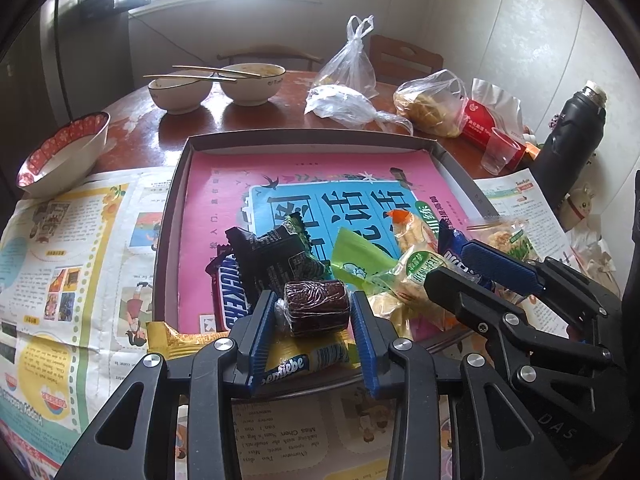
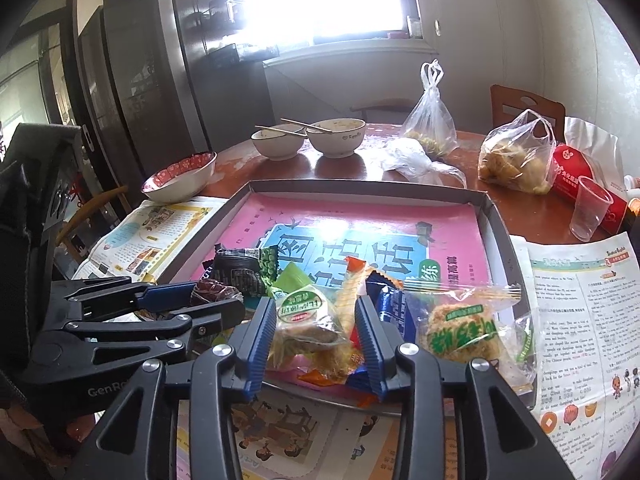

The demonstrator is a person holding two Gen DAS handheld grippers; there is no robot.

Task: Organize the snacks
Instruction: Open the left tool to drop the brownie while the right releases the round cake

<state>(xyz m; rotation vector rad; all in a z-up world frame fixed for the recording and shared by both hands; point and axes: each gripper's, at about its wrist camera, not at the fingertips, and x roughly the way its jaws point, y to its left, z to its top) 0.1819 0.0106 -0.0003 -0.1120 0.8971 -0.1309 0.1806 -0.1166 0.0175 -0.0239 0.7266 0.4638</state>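
Beyond the grey cardboard tray (image 1: 182, 184), whose glossy pink printed liner caught glare, the tabletop (image 1: 256, 120) looked like worn, reddish varnished wood. Inside the tray, the dark cake (image 1: 316, 306) wore clear, shiny film. The ribbed blue pads (image 1: 362, 332) beside it looked matt.

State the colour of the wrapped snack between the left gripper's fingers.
Dark reddish-brown, in clear wrap: the wrapped snack in the left gripper. Left wrist view shows it best.

Snacks half buried, print unreadable

The Snickers bar (image 1: 227, 295) lies partly under the black packet (image 1: 276, 258); newspaper (image 2: 576, 320) text is too small to read.
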